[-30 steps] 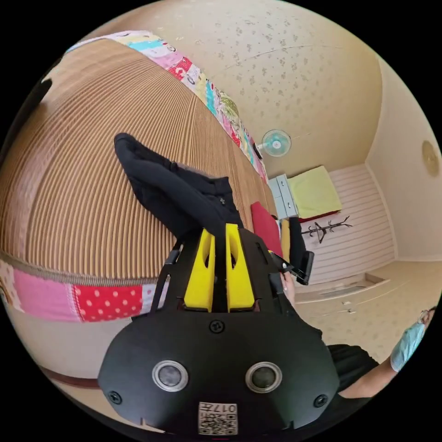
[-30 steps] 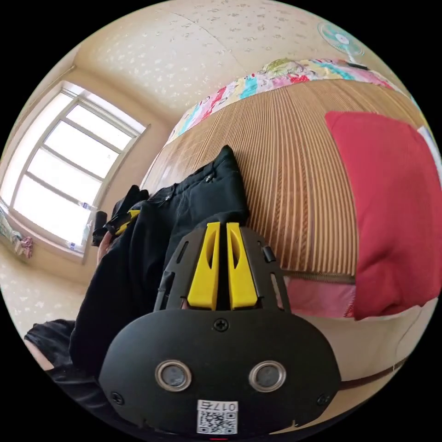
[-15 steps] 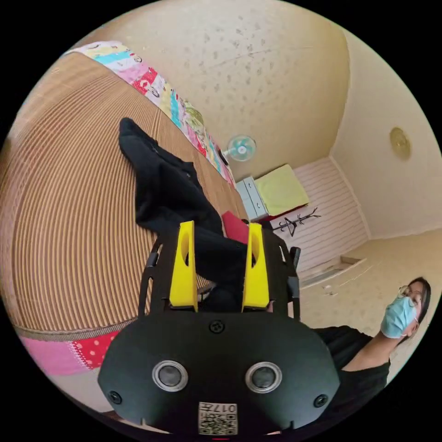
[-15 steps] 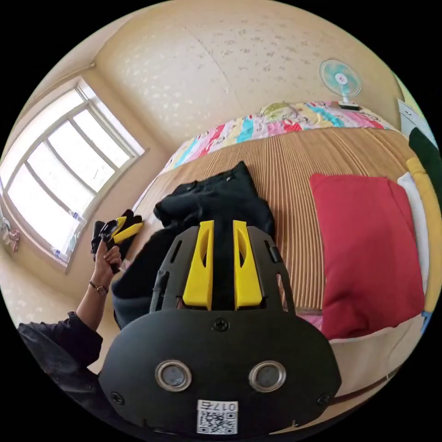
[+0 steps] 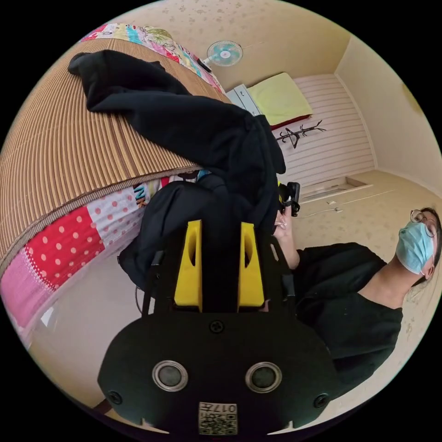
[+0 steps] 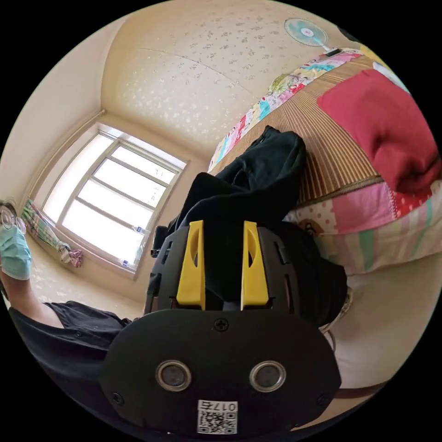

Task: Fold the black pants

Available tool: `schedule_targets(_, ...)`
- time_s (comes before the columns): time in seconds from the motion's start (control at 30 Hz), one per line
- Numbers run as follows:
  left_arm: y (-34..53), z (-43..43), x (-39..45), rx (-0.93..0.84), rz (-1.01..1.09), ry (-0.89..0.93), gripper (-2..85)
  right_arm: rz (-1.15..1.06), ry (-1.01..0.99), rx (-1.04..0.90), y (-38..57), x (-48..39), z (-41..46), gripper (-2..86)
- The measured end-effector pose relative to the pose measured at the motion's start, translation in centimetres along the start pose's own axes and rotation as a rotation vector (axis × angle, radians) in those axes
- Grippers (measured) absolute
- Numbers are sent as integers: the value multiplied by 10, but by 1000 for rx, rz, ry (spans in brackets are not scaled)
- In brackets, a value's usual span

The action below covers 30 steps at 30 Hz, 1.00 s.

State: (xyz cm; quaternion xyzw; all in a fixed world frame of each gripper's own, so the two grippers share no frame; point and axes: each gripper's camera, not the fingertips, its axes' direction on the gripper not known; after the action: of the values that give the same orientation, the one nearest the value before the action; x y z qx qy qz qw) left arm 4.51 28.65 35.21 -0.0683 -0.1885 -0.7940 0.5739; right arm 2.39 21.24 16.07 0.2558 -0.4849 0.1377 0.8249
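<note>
Black fabric of the pants packed between the yellow jaws of the left claw, jaws partly apart with both pressed on the bunched cloth. Same in the right gripper view: right claw with jaws partly apart, clamped on a thick fold of the black pants. Just beyond the left claw, cloth heaped and hanging over the bed edge, in front of the patchwork bed cover with red dotted and pink panels. Farther on, remainder of the garment stretched across the striped woven mat on the bed, far end lying near the mat's far side. Beside the left claw, a hand gripping a black handle; person in black top and face mask alongside. In the right gripper view, red cushion on the mat, apart from the pants. Beyond: window on the far wall, standing fan past the bed. In the left gripper view, fan, yellow-green cloth over a cabinet, coat-rack shape on the panelled wall.
</note>
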Motion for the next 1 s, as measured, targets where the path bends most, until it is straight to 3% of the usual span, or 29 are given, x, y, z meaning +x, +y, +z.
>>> schedule_targets(0.07, 21, 3, 13, -11, 20, 48, 79, 60, -16, -32, 11, -4, 6, 151)
schedule_targets(0.2, 60, 32, 34, -32, 75, 358, 45, 68, -101, -131, 20, -33, 24, 174)
schedule_targets(0.27, 69, 55, 46, -74, 67, 415, 44, 47, -92, -207, 21, -47, 40, 181)
schedule_targets(0.4, 71, 80, 79, -162, 73, 453, 43, 21, 55, -348, 15, -64, 56, 92)
schedule_targets(0.43, 70, 75, 82, -156, 69, 458, 44, 28, -6, -317, 11, -63, 45, 57)
schedule_targets(0.47, 69, 57, 88, -127, 71, 470, 44, 48, -51, -303, 8, -60, 38, 54)
schedule_targets(0.53, 71, 17, 102, -47, 96, 462, 43, 181, -328, -189, 2, -32, 1, 42)
schedule_targets(0.63, 85, -37, 119, 33, 115, 420, 44, 255, -518, -103, 5, 7, -33, 38)
schedule_targets(0.7, 102, -42, 113, -46, 28, 348, 47, 284, -433, -215, 12, 26, -37, 40)
schedule_targets(0.83, 136, -18, 67, -221, -231, 200, 60, 229, 36, -650, 47, 43, -14, 55)
schedule_targets(1.0, 182, -49, 24, 39, -300, 419, 68, 165, 180, -391, 54, 7, -50, 70)
